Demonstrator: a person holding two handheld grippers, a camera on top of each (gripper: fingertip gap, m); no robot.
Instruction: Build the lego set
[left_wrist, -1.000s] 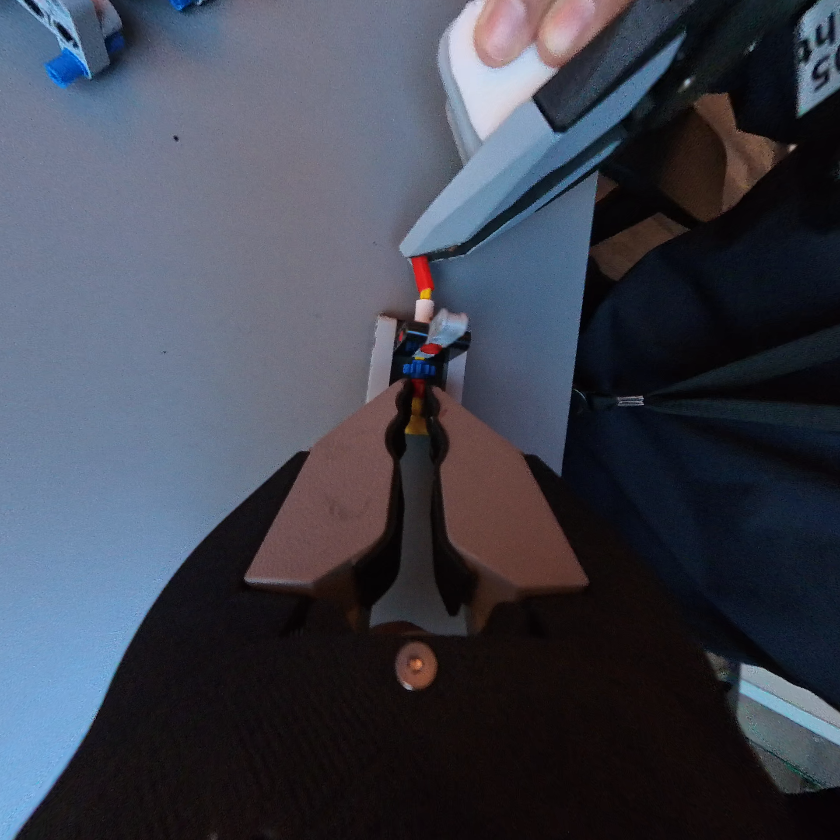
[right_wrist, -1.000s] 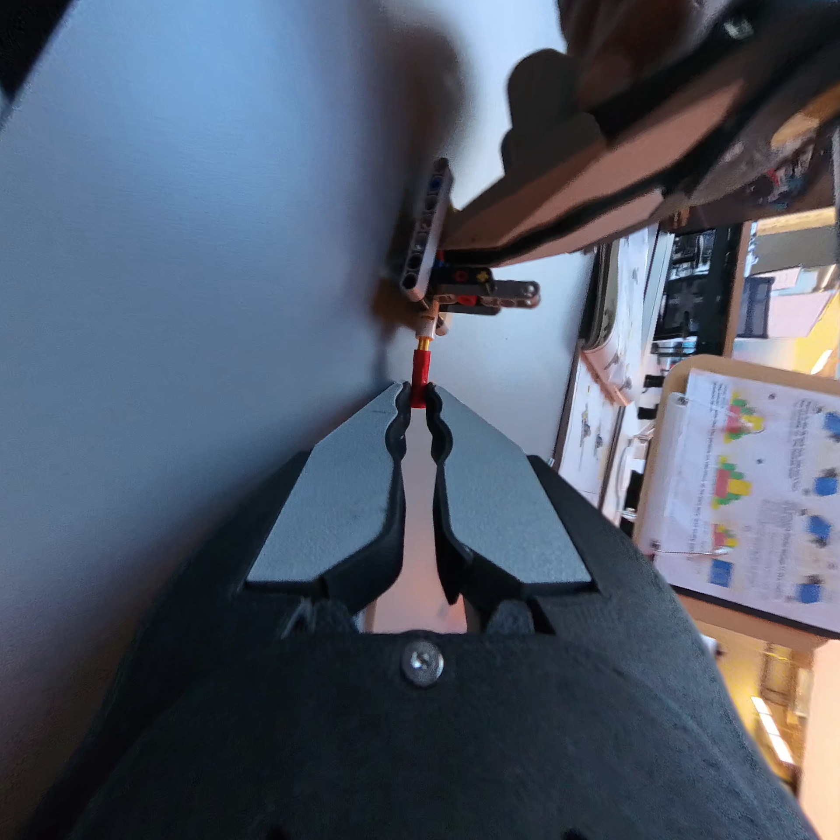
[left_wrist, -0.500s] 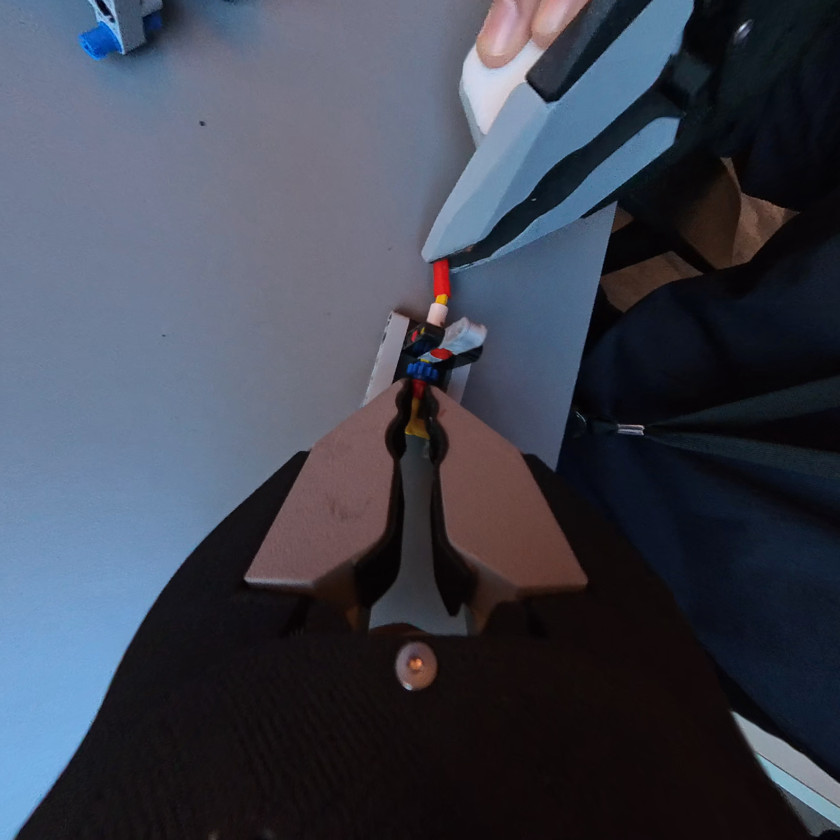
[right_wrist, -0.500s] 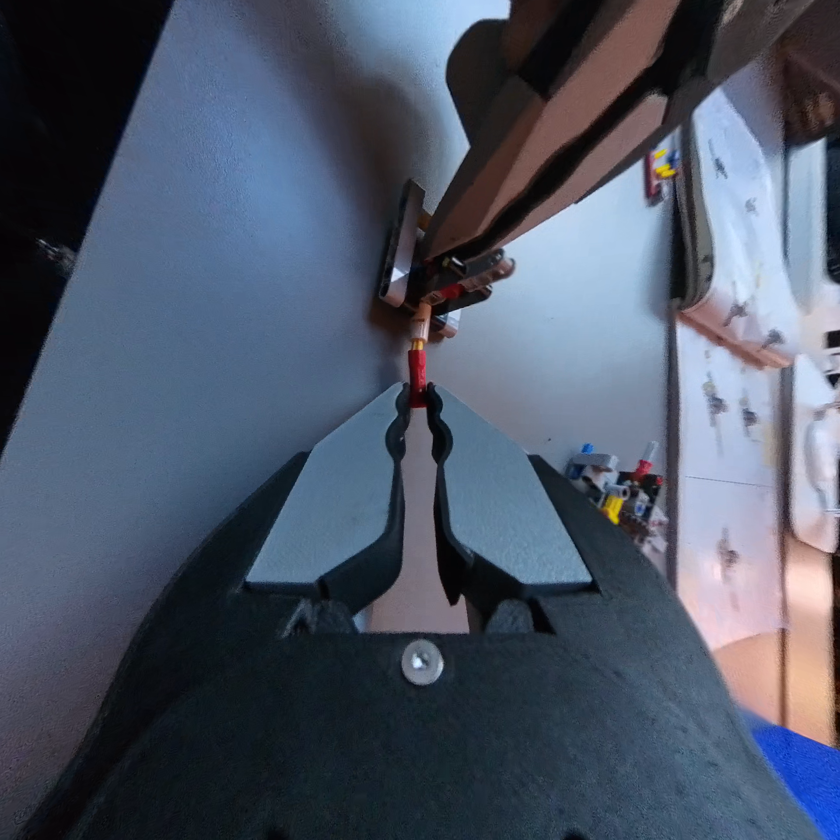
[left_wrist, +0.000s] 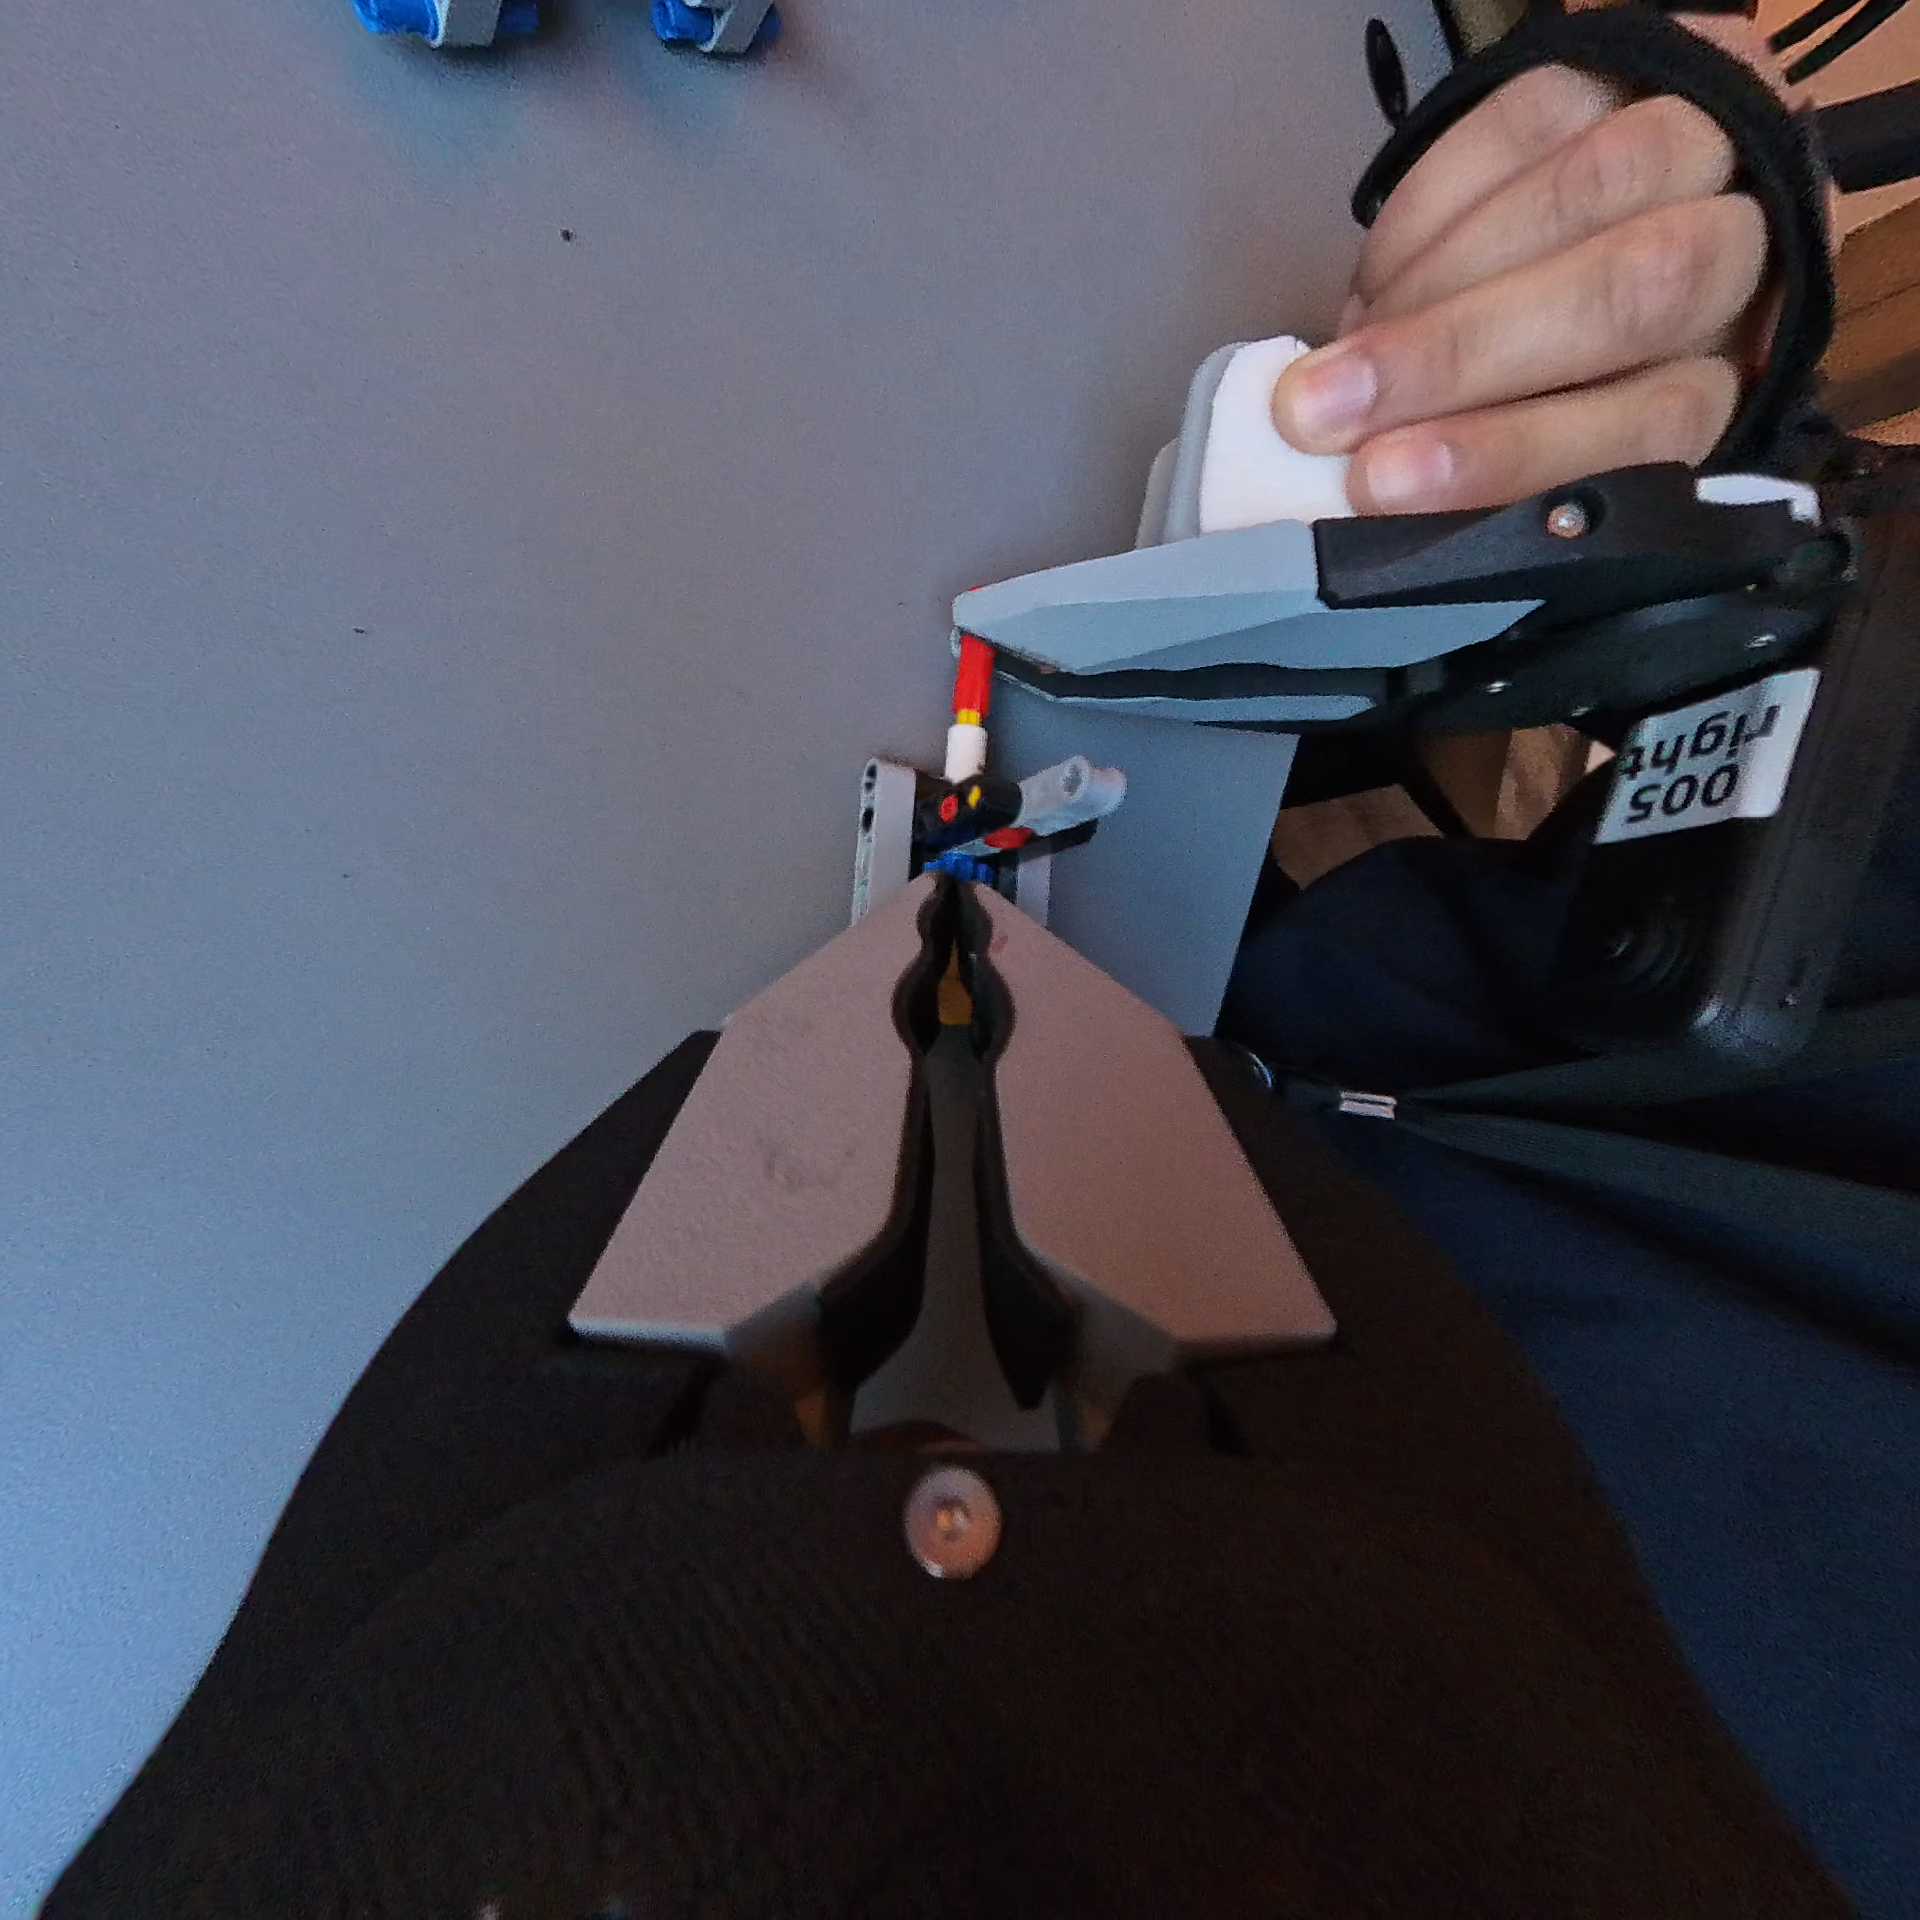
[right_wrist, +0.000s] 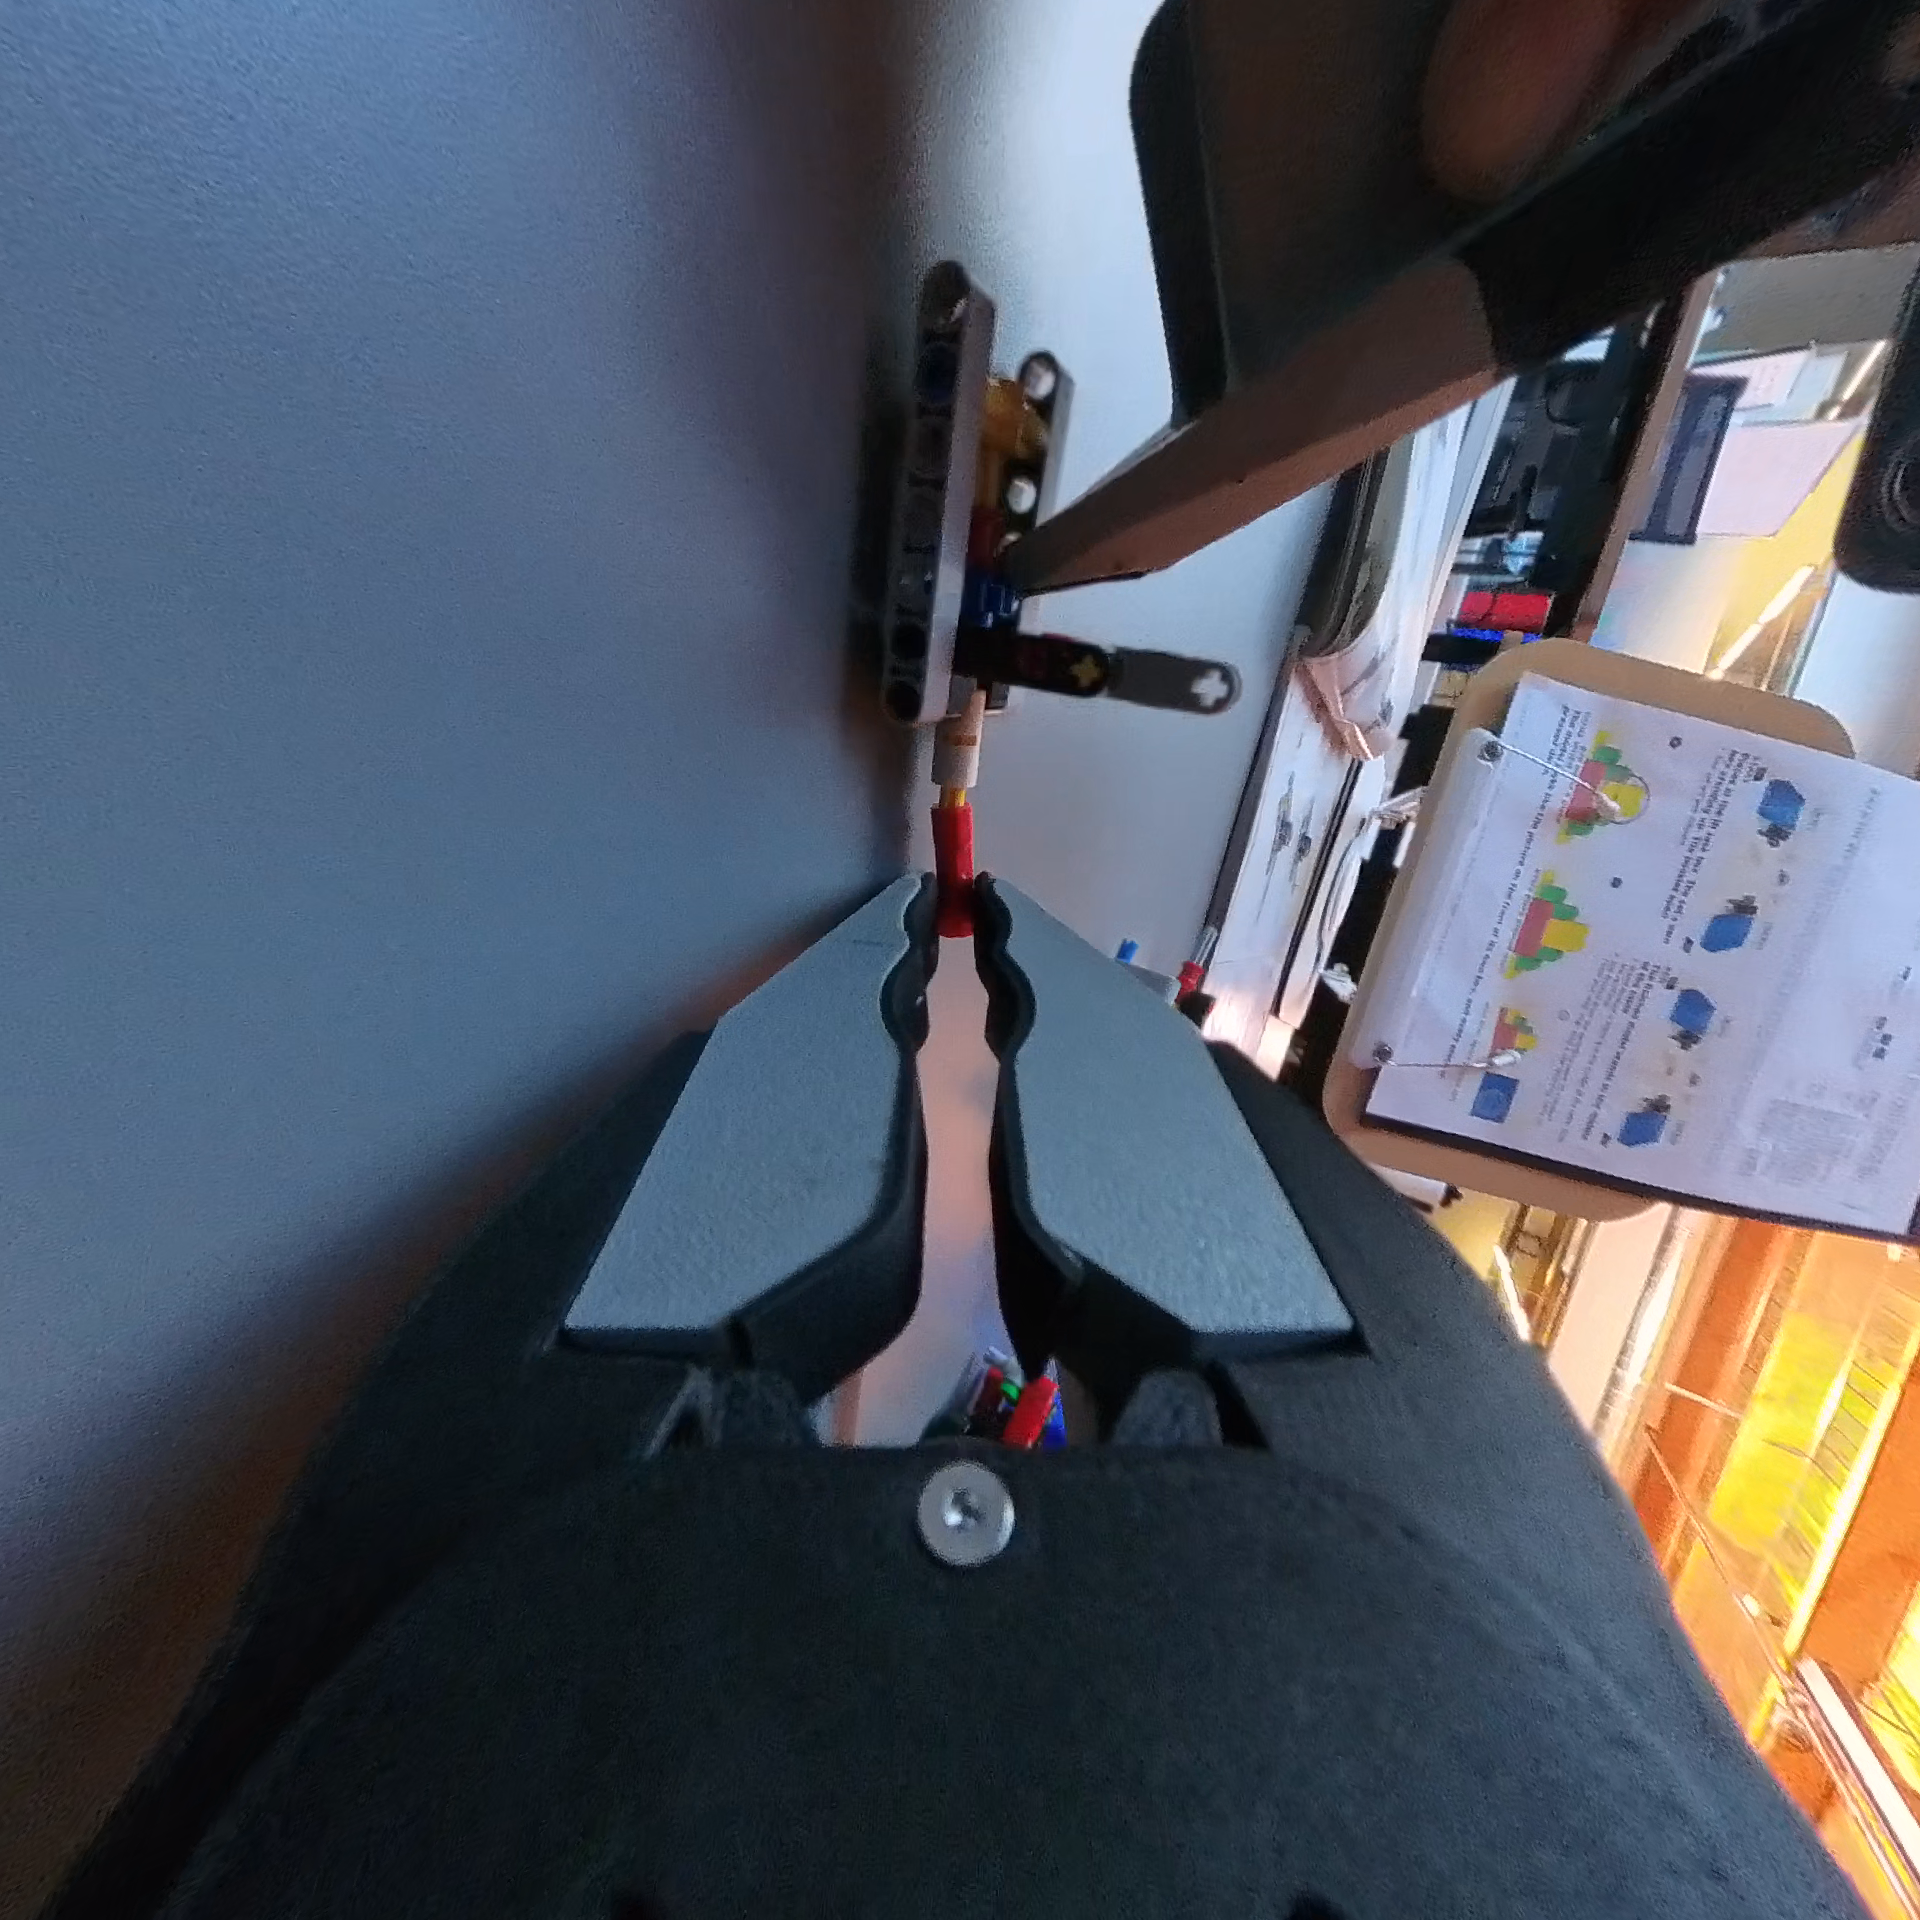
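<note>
The right gripper (right_wrist: 956, 914) is pinching the near end of a red sleeve (right_wrist: 954, 862), its two grey fingertips (right_wrist: 883, 935) pressing on either side. Beyond the red sleeve, a short yellow bit and a white tube (right_wrist: 958, 758) are running into a small brick assembly (right_wrist: 956, 582) built on a grey holed beam (right_wrist: 925, 499) lying against the grey table (right_wrist: 416, 520). The left gripper (right_wrist: 1049, 566) is reaching down onto that assembly, just past the white tube. To the right of the assembly, a clipboard with printed sheets (right_wrist: 1662, 956) is standing.

Left claw (left_wrist: 954, 902) pinched closed, right claw (right_wrist: 956, 909) clamped, fingertips close together
</note>
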